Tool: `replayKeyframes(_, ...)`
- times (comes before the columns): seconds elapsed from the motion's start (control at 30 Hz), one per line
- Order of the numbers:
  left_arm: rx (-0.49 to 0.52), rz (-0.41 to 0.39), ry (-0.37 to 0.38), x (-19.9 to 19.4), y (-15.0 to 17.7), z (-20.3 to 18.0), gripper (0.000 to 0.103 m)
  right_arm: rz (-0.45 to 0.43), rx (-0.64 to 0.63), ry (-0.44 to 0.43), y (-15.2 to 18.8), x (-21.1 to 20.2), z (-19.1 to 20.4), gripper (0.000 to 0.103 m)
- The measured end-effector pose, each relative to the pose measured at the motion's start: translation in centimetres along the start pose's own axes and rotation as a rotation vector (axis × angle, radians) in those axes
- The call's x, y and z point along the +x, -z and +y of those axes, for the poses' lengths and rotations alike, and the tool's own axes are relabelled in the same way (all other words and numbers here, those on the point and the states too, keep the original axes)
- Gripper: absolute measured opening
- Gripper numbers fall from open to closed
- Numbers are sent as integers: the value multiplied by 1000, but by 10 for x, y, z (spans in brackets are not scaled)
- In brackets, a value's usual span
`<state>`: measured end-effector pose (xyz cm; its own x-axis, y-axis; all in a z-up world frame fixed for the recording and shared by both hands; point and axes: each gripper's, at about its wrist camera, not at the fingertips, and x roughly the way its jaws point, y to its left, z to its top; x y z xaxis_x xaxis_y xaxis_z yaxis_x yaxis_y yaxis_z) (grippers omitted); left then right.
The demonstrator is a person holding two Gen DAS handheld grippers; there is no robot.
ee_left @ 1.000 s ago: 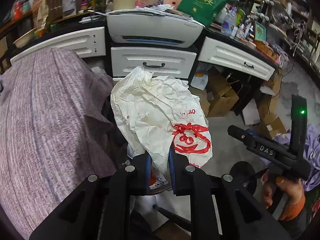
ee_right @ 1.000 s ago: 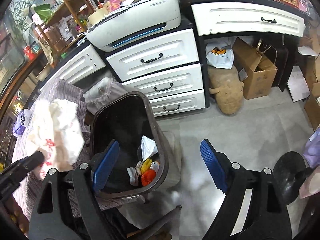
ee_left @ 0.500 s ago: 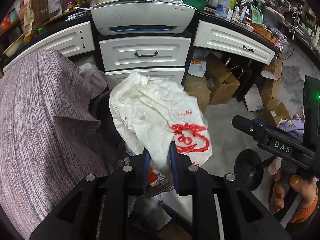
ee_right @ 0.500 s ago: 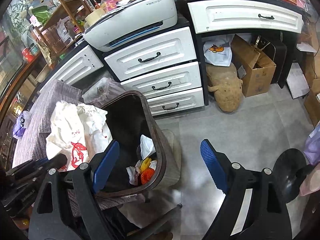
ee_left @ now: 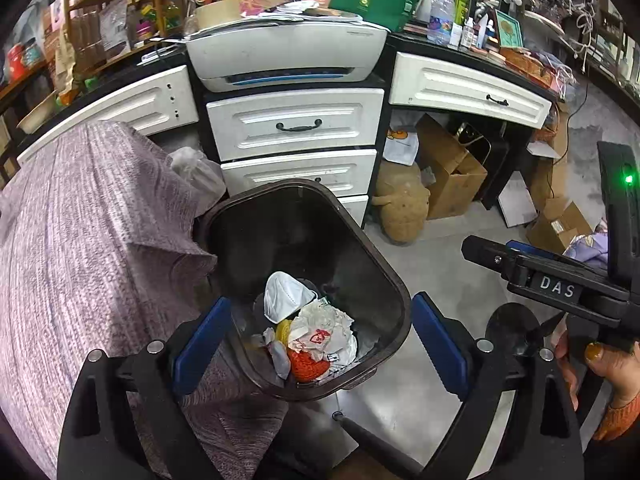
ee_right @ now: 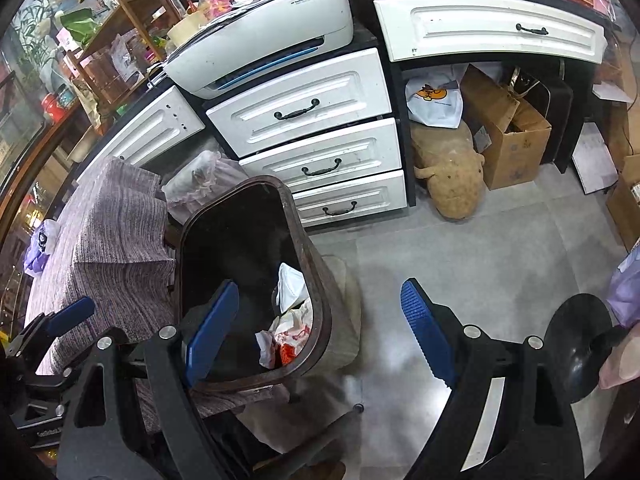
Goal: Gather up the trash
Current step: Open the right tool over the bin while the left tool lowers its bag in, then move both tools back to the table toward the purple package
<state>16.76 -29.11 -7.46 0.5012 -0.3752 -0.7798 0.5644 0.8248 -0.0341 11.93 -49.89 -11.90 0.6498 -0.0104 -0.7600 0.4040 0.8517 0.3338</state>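
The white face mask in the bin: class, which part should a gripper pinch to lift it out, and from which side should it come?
Pinch the upper domed edge of the white face mask, coming straight down through the open top of the brown trash bin. The mask lies on top of the pile with that edge free, while the bin's tall walls block any sideways approach. The left gripper already hangs open above.
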Motion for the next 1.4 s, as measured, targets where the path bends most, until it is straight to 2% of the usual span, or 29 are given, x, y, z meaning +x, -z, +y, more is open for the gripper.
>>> replayKeyframes(0.43,-46,-82,8,-41,1,15,96,-19,-30,-39,-1,-5,19,84)
replayKeyframes(0.57,-64,-111,5,-58,1,28,97,-25,-81,-66,-3,-8,39,88)
replayKeyframes(0.73,-62,-140,-44,-76,5,49,97,-17,-158,-128,-7,-12,75,89)
replayKeyframes(0.87,-110,-154,-81,-91,11,79,97,1,-233,-197,-9,-12,114,90)
replayKeyframes(1.03,-205,-149,-134,-103,24,124,97,42,-344,-316,-5,-14,172,92)
replayKeyframes(1.2,-302,-145,-193,-118,35,173,97,82,-436,-399,0,-11,226,92)
replayKeyframes(1.4,-413,-175,-325,-139,37,251,97,106,-536,-472,0,-7,290,92)
